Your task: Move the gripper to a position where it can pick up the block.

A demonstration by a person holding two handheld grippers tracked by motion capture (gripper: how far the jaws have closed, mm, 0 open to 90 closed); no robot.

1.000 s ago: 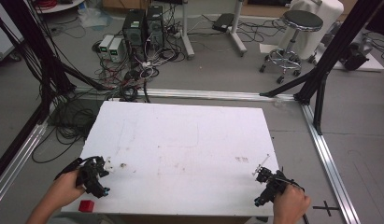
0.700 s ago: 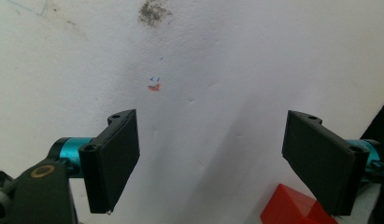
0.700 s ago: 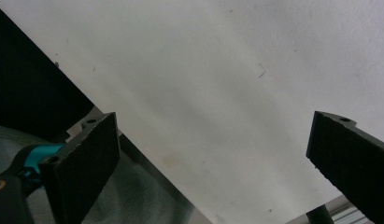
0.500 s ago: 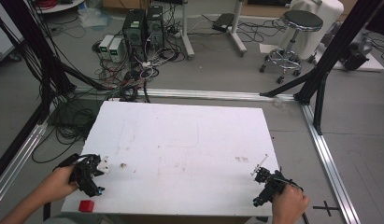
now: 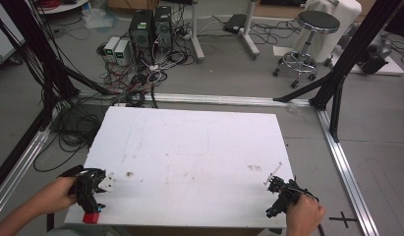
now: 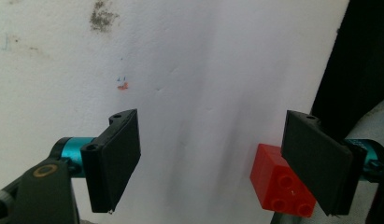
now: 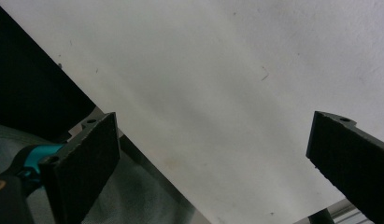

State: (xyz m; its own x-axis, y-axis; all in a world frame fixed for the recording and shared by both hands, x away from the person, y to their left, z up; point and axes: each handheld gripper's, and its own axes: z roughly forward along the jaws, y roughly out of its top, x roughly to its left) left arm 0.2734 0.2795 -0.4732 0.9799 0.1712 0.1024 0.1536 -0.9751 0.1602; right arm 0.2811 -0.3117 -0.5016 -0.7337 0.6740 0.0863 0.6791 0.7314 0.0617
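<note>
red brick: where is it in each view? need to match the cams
High view: red brick at the table's near-left edge, just below the left gripper.
Left gripper view: lower right, beside the right-hand jaw.
Right gripper view: not in it.
Shared landmark: the white tabletop's edge.

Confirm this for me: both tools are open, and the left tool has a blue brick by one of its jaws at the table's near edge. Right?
Not quite: the brick is red, not blue, as the left gripper view shows; the high view agrees. The rest holds. The left tool is open with the brick beside one jaw at the near edge of the table, and the right tool is open too.
</note>
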